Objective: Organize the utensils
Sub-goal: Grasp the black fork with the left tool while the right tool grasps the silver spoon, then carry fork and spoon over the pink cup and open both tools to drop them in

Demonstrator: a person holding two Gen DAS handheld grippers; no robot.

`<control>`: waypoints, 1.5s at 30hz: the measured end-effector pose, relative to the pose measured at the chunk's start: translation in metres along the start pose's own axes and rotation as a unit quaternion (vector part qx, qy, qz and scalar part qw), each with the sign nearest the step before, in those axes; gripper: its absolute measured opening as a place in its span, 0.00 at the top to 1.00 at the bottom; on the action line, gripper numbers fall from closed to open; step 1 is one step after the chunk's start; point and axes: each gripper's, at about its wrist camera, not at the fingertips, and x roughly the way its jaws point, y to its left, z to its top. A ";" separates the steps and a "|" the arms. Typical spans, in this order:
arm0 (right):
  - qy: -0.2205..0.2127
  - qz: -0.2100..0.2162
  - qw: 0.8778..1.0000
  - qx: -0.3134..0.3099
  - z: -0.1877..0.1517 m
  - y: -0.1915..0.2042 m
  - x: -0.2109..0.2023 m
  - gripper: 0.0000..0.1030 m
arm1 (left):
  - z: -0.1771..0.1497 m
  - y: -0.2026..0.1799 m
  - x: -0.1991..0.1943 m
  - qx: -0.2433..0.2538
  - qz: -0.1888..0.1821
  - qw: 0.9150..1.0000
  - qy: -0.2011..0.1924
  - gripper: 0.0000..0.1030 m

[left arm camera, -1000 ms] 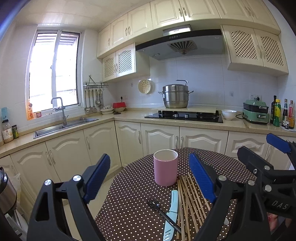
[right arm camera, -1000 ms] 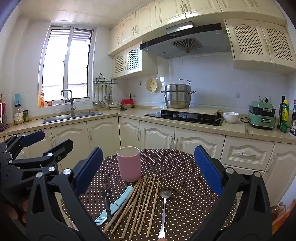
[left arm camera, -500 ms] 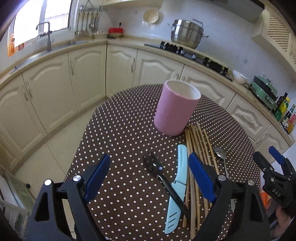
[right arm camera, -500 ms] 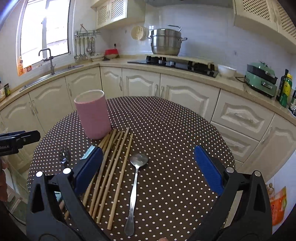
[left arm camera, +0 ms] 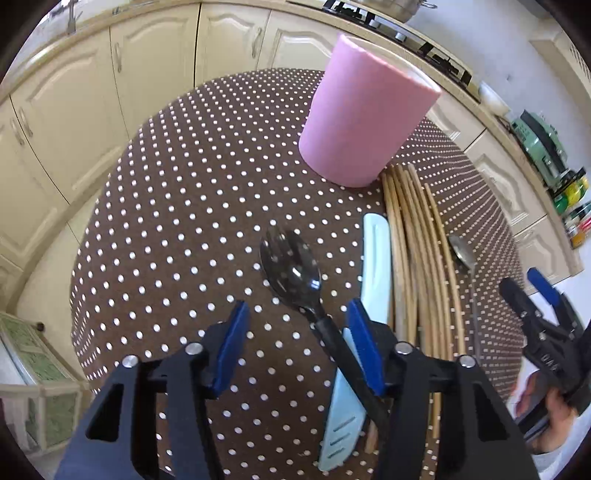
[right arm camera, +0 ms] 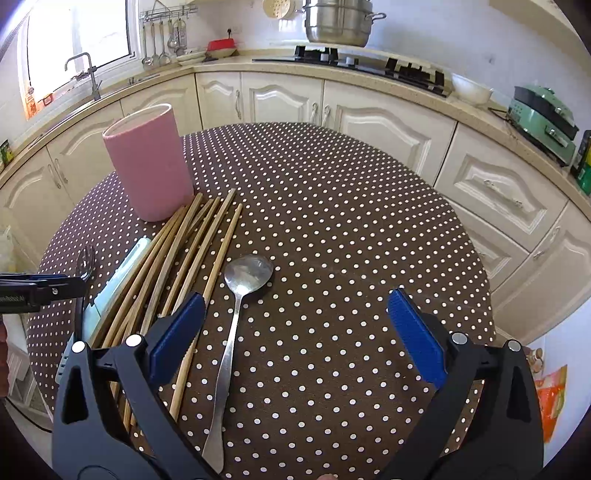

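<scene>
A pink cup stands upright on the brown dotted table. Beside it lie a black spork, a light blue knife, several wooden chopsticks and a metal spoon. My left gripper points down over the spork, its jaws closing. The spork's handle runs between them, close to the right finger, with a gap on the other side. My right gripper is wide open low over the metal spoon, whose handle lies between its fingers, untouched. The chopsticks run under its left finger.
Cream cabinets and a counter curve behind the table, with a hob, a steel pot, a white bowl and a green appliance. A sink tap is at the back left. The table's right half holds no objects.
Both grippers have tipped down and sunk toward the table. The left one came in over the black spork and its jaws have narrowed around the handle. The right one stays wide.
</scene>
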 end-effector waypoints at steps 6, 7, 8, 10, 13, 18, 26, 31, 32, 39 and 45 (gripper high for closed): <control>0.056 0.019 0.998 0.001 0.002 0.001 0.018 0.06 | 0.002 -0.007 0.010 0.008 0.000 1.000 -0.005 0.92; 0.063 0.024 0.998 0.000 0.003 0.002 0.020 0.06 | 0.004 -0.006 0.012 0.006 0.005 1.000 -0.009 0.95; 0.068 0.030 0.997 -0.001 0.003 0.003 0.022 0.06 | 0.004 -0.005 0.013 0.004 0.000 1.000 -0.012 0.95; 0.085 0.033 0.996 -0.011 0.005 0.006 0.028 0.07 | 0.006 -0.001 0.009 -0.004 -0.012 1.000 -0.014 0.96; 0.110 0.039 0.993 -0.021 0.006 0.010 0.036 0.25 | 0.006 0.006 0.000 -0.007 -0.025 0.999 -0.030 0.96; 0.131 0.051 0.989 -0.041 0.008 0.018 0.045 0.53 | 0.010 0.006 -0.025 -0.003 -0.047 0.996 -0.070 0.96; 0.107 0.095 0.990 -0.018 0.015 0.019 0.044 0.96 | 0.015 -0.009 -0.064 0.022 -0.089 0.986 -0.141 0.96; 0.051 0.113 0.992 -0.006 0.028 0.016 0.018 0.96 | 0.021 -0.020 -0.092 0.040 -0.118 0.973 -0.196 0.96; 0.043 0.115 0.992 -0.006 0.031 0.015 0.014 0.97 | 0.023 -0.023 -0.094 0.042 -0.121 0.971 -0.203 0.96; 0.016 0.114 0.993 -0.003 0.037 0.015 0.004 0.97 | 0.034 -0.037 -0.107 0.054 -0.131 0.962 -0.234 0.96; -0.049 0.129 0.990 -0.001 0.060 0.028 -0.029 0.98 | 0.042 -0.040 -0.115 0.062 -0.142 0.952 -0.266 0.96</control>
